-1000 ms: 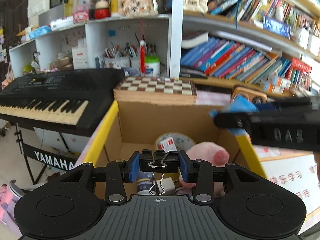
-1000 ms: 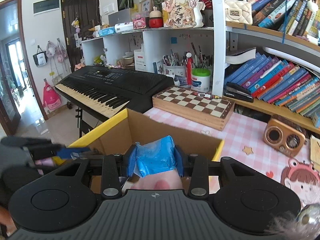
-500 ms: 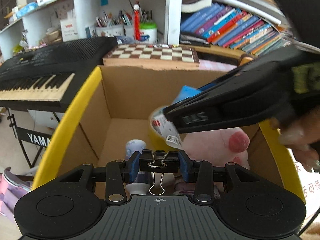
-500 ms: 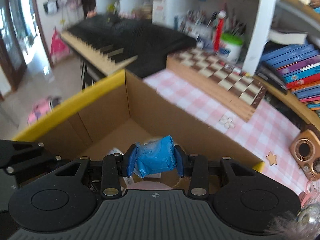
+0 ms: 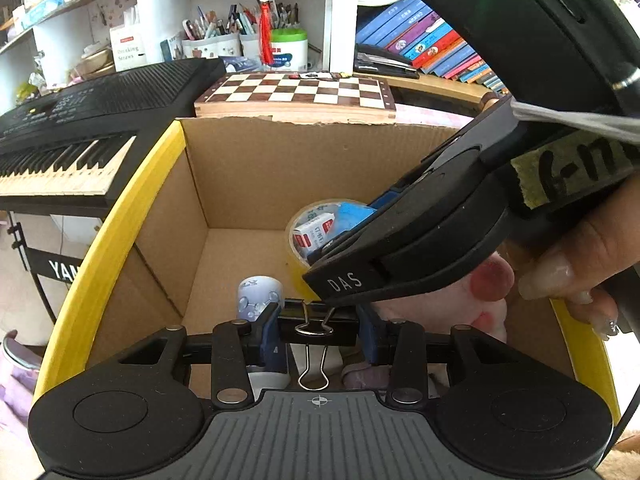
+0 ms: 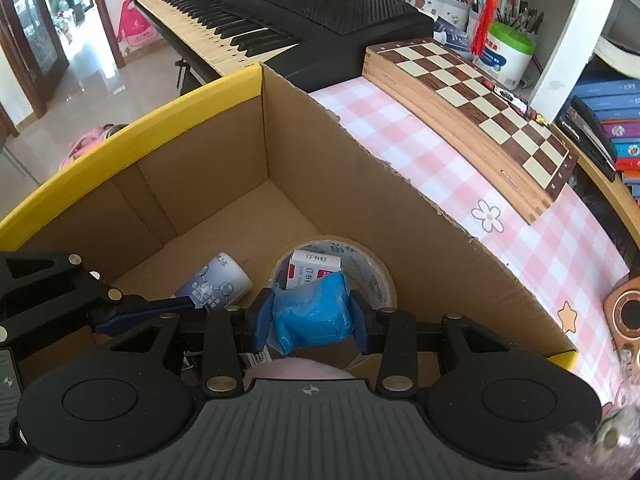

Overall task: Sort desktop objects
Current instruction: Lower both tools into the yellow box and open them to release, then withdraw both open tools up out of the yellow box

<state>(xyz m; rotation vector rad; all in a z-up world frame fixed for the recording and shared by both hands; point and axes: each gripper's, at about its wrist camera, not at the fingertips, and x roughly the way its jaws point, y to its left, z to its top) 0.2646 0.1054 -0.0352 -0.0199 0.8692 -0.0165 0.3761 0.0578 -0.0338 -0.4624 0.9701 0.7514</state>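
A yellow-rimmed cardboard box (image 5: 112, 236) (image 6: 132, 128) sits below both grippers. My left gripper (image 5: 318, 326) is shut on a black binder clip (image 5: 314, 332) inside the box mouth. My right gripper (image 6: 310, 320) is shut on a blue packet (image 6: 314, 314) and reaches down into the box; it crosses the left wrist view (image 5: 420, 240) from the right. In the box lie a tape roll (image 6: 372, 272) with a small red-and-white carton (image 6: 312, 268) in its hole, a small white-blue bottle (image 6: 214, 282) (image 5: 258, 296) and a pink plush toy (image 5: 452, 312).
A black Yamaha keyboard (image 6: 280, 12) stands left of the box. A wooden chessboard (image 6: 480, 96) lies behind it on the pink checked tablecloth (image 6: 520, 216). Shelves with books (image 5: 432, 44) and pen pots (image 5: 224, 40) stand at the back. A small brown radio (image 6: 626, 320) sits at right.
Both grippers have lowered and tipped down into the box. The right gripper has come closer over the tape roll with the blue packet still held; the left still holds the clip.
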